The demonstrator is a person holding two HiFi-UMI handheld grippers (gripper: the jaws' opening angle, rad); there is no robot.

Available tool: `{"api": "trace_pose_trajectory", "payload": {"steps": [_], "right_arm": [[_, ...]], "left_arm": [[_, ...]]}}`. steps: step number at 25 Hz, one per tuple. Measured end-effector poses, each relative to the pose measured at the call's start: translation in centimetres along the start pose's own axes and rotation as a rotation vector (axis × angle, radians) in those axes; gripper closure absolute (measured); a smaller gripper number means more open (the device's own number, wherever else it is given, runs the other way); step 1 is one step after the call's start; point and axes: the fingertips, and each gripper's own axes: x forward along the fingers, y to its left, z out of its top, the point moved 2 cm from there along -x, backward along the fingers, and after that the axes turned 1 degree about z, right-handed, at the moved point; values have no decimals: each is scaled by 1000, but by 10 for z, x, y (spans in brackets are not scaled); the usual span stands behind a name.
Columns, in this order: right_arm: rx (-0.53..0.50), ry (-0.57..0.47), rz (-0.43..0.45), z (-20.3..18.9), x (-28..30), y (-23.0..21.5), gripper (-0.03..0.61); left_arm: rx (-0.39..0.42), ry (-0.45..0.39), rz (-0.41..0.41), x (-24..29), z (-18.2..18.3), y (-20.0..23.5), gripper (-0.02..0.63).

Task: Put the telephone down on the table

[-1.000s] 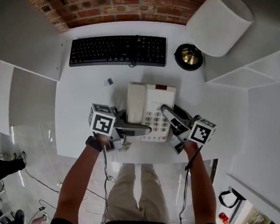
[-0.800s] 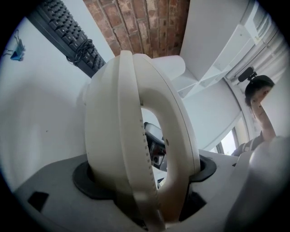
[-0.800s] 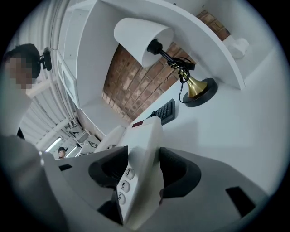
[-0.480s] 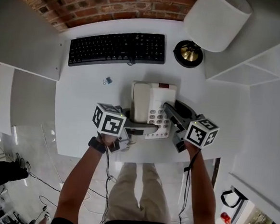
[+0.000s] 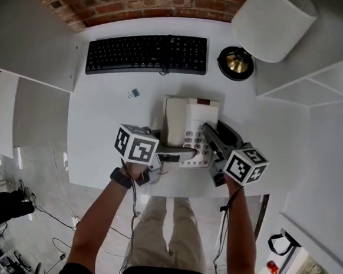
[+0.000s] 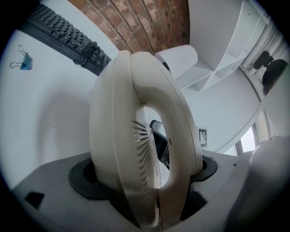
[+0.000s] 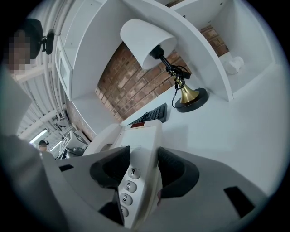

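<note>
A cream desk telephone (image 5: 190, 123), its handset lying on the left of its base, is on the white table (image 5: 101, 128) in front of the person. My left gripper (image 5: 173, 156) holds its near left end. In the left gripper view the handset and base (image 6: 136, 136) fill the gap and both pads press on them. My right gripper (image 5: 210, 139) grips the keypad side. In the right gripper view one pad sits on the keys and the other under the right edge of the telephone (image 7: 140, 149). Whether the telephone rests on the table I cannot tell.
A black keyboard (image 5: 147, 55) lies along the back of the table. A lamp with a brass base (image 5: 236, 63) and white shade (image 5: 274, 23) stands at the back right. A small blue binder clip (image 5: 133, 93) lies left of the telephone. White shelving (image 5: 318, 74) flanks the right.
The right gripper's jaws have closed in on the telephone's keypad side. The left gripper's cube has shifted slightly right. Relative to the keyboard, the telephone has hardly moved.
</note>
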Motion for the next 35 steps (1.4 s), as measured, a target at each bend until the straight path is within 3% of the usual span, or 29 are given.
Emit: {"api": "trace_pose_trajectory", "payload": {"steps": [5, 20, 23, 26, 35], "right_arm": [[18, 24, -8, -1, 2, 1, 390], [0, 22, -17, -3, 1, 1, 405], [-18, 17, -25, -3, 0, 1, 410], [-36, 5, -39, -4, -2, 1, 431], [-30, 3, -39, -5, -1, 0, 431]], "left_arm": [[-18, -44, 44, -6, 1, 3, 132], [30, -180, 230, -18, 2, 15, 126], [94, -218, 330, -23, 4, 20, 123], [245, -265, 435, -31, 6, 24, 140], [248, -261, 429, -33, 6, 26, 158]]}}
